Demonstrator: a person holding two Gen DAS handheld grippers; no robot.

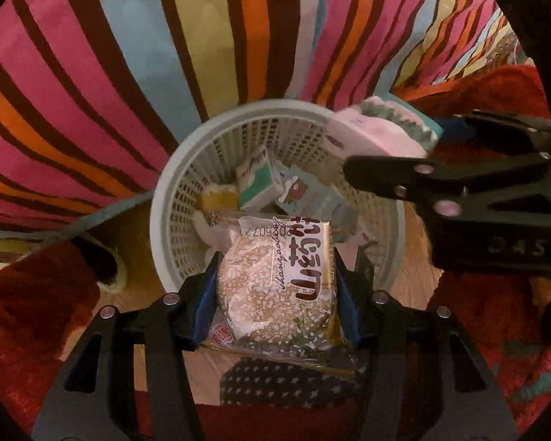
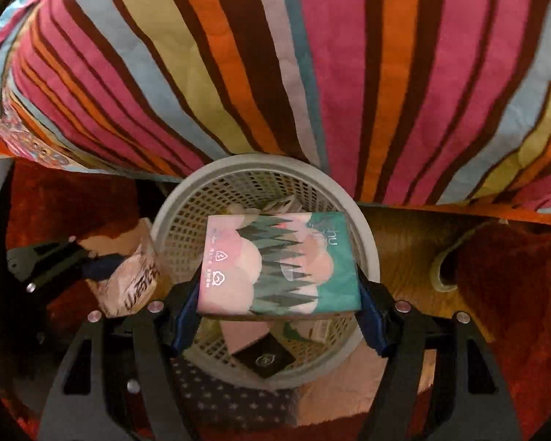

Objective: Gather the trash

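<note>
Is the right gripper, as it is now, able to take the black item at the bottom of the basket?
Probably not. The right gripper is shut on the tissue pack, which hangs over the basket and covers the black item.

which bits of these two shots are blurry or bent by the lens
Left wrist view: the snack packet in the left gripper is sharp, while the right gripper and its tissue pack are motion-smeared. Right wrist view: tissue pack sharp, striped bedspread bowed by the fisheye, corners black, light warm and dim.
</note>
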